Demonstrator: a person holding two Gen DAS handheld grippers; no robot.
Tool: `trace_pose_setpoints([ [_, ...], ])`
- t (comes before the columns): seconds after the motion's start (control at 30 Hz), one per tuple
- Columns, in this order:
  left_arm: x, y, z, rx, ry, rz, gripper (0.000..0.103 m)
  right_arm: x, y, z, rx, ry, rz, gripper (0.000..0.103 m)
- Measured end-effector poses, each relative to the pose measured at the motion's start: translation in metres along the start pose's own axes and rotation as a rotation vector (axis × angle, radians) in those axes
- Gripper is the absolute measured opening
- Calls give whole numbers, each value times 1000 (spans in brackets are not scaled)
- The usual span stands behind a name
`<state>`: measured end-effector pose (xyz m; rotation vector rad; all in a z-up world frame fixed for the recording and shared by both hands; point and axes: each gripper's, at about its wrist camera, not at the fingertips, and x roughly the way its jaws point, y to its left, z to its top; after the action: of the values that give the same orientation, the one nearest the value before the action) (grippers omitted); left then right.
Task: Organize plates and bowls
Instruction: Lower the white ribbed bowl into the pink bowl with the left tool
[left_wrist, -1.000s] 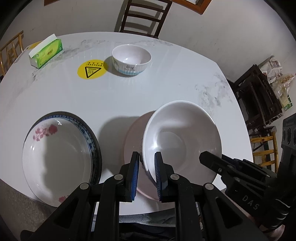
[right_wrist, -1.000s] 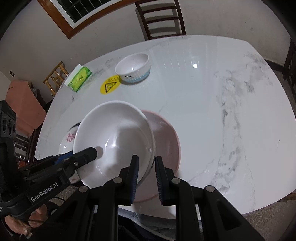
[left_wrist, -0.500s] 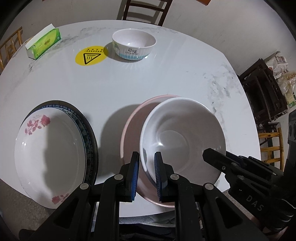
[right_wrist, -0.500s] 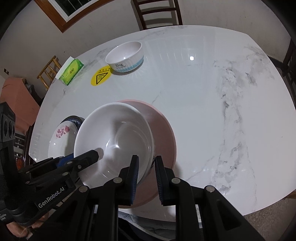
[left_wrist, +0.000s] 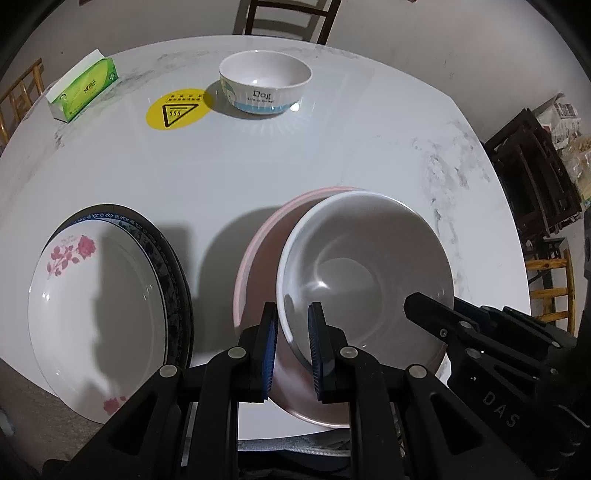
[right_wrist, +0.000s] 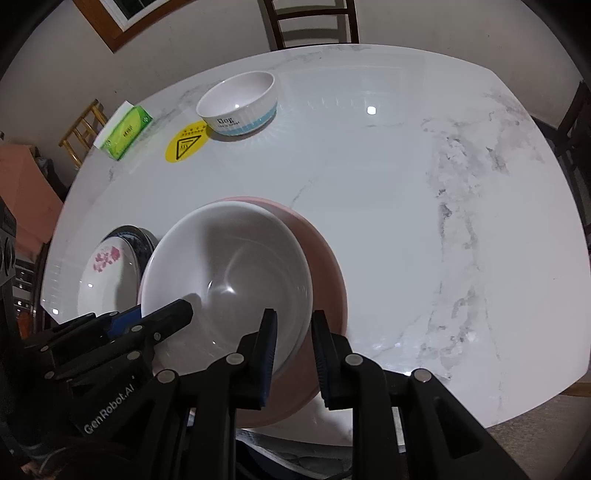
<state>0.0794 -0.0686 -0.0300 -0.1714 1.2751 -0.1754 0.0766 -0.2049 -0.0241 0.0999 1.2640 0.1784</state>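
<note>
Near the front edge of the surface, the white bowl sits nested in the pink bowl, so same shapes stack. Both the left tongs and right tongs pinch opposite rims, though the right ones look slightly looser, probably about to let go.

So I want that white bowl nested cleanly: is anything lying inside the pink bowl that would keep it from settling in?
Nothing visible does. The white bowl, held at its rim by the left claw and right claw, sits low in the pink bowl, whose visible inner wall is bare; its bottom is hidden.
</note>
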Motion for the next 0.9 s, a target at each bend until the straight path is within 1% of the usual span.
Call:
trace_pose_setpoints([
  [0.3, 6, -2, 1, 8, 18, 19, 16, 3, 4, 3, -7, 15, -38, 21],
  [0.47, 9, -2, 1, 7, 21, 19, 17, 2, 3, 3, 0, 15, -38, 21],
  [0.53, 9, -1, 1, 7, 20, 16, 20, 2, 3, 3, 2, 15, -36, 21],
  [0.67, 10, -2, 1, 13, 20, 18, 21, 1, 3, 3, 4, 13, -31, 21],
  [0.83, 10, -3, 1, 22, 18, 19, 25, 0, 0, 1, 10, 10, -16, 21],
  [0.9, 9, -4, 1, 32, 13, 20, 29, 0, 0, 1, 7, 8, -13, 21],
])
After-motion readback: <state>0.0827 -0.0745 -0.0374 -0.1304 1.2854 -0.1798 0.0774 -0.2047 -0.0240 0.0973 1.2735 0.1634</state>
